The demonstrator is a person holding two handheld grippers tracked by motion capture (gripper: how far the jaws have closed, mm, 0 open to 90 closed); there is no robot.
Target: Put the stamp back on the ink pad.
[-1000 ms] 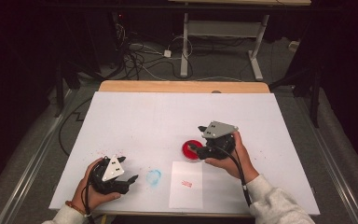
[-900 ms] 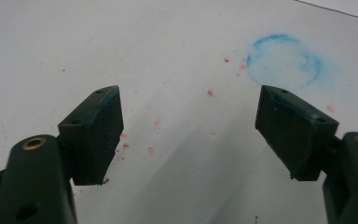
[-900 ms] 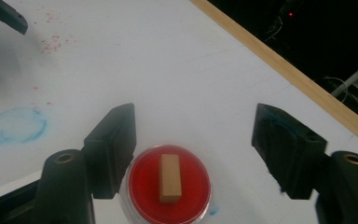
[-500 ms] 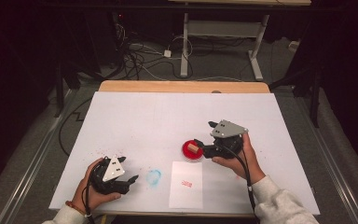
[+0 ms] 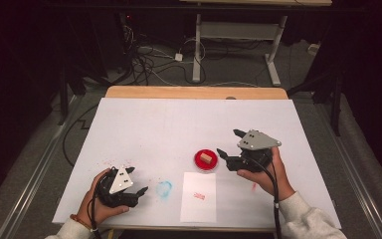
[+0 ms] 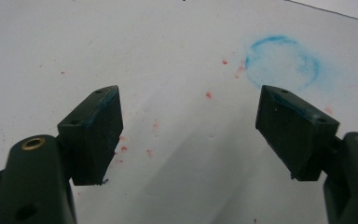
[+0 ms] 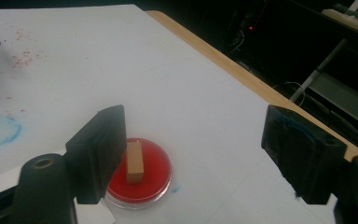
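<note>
On the white counter [image 5: 179, 124] a small round red dish [image 5: 206, 160] stands a little right of the middle, and a small wooden block [image 5: 207, 158] stands upright inside it, on the red surface. The right tool [image 5: 227, 144] is just beside the dish, on its right side in the high view, and points toward it. Its jaws have just been opening and now they stand wide apart; nothing is between them. In the right gripper view the block [image 7: 134, 162] and the dish [image 7: 140, 175] are seen near the left jaw, lower than the jaw and apart from it, so the right tool holds nothing. The left tool [image 5: 137, 180] lies low over the counter near the front edge on the left side, in the person's left hand [image 5: 92, 204]. Its jaws are also wide open and empty, as the left gripper view shows, with only the stained counter under them. A blue ring stain [image 5: 164, 189] is just beside the left tool, and a white sheet of paper [image 5: 199, 196] with a small red mark lies in front of the dish, near to it. Small red spots are scattered on the counter around the left tool.
</note>
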